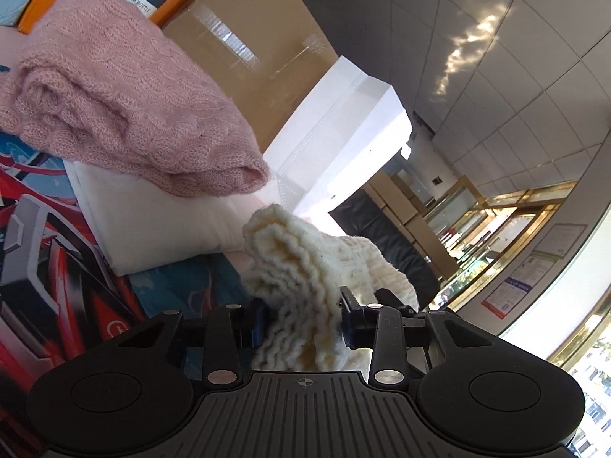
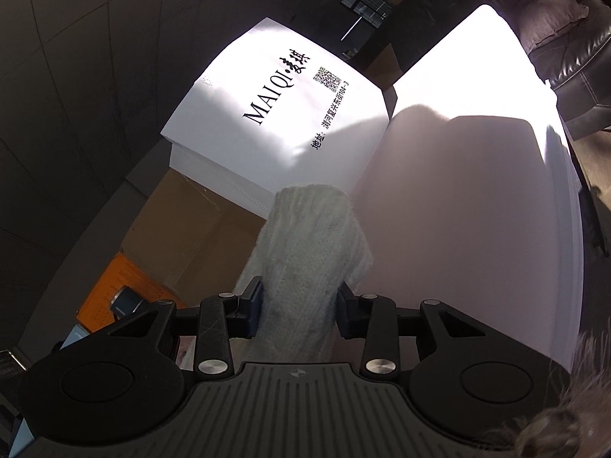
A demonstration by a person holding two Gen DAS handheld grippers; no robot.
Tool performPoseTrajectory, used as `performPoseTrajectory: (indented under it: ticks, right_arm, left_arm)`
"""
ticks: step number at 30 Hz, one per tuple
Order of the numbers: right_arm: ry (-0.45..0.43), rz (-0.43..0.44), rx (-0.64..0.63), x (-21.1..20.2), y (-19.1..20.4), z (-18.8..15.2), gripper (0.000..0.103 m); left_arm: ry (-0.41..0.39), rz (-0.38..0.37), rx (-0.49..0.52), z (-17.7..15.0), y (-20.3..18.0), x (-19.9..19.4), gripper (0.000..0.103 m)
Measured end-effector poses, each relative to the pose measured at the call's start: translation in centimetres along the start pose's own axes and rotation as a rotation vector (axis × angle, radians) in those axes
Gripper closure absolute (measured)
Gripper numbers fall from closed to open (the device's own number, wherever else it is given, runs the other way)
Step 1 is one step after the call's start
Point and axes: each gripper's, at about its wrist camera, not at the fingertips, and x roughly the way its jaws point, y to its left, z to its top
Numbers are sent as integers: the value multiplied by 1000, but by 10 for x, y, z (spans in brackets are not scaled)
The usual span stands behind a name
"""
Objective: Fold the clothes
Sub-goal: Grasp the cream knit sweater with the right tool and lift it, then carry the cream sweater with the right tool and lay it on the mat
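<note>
My left gripper [image 1: 301, 324] is shut on a bunched fold of a cream knitted garment [image 1: 305, 259], held up in the air in the left wrist view. My right gripper [image 2: 299, 309] is shut on another part of the same cream knit [image 2: 309, 244], which stands up between the jaws in the right wrist view. A folded pink knitted sweater [image 1: 122, 103] lies on a folded white garment [image 1: 160, 221] up and left of the left gripper.
The folded stack rests on a red, blue and black patterned surface [image 1: 49, 252]. Behind it stand a brown cardboard box [image 1: 259, 57] and a white box [image 1: 343, 122], labelled MAIQI in the right wrist view [image 2: 278, 114]. A pale tabletop [image 2: 458, 210] lies right of the right gripper.
</note>
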Motion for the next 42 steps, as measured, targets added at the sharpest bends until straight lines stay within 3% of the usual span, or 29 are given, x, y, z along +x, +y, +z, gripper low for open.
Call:
performPoseTrajectory:
  ticks: [7, 12, 21, 26, 29, 33, 38, 39, 42]
  right_arm:
    - [50, 105, -57, -33, 56, -34, 69]
    - [147, 174, -110, -36, 101, -74, 69]
    - [389, 283, -195, -9, 179, -166, 68]
    - [544, 350, -256, 15, 225, -217, 68]
    - [594, 374, -319, 32, 254, -243, 68]
    - [616, 324, -378, 60, 283, -271, 68]
    - [574, 163, -550, 74, 292, -301, 62]
    - [557, 144, -572, 73, 293, -303, 58]
    - [462, 124, -622, 64, 297, -298, 37]
  left_arm:
    - [-59, 40, 112, 9, -11, -84, 68]
    - [-118, 126, 200, 15, -5, -154, 68]
    - [-225, 317, 247, 22, 31, -277, 68]
    - [-263, 419, 218, 23, 54, -335, 68]
    - [-273, 469, 186, 20, 64, -358, 67]
    - [-271, 510, 138, 17, 75, -365, 67]
    - [-171, 520, 109, 8, 86, -350, 64]
    - [-168, 523, 92, 8, 89, -350, 63]
    - [-220, 578, 48, 6, 95, -358, 42]
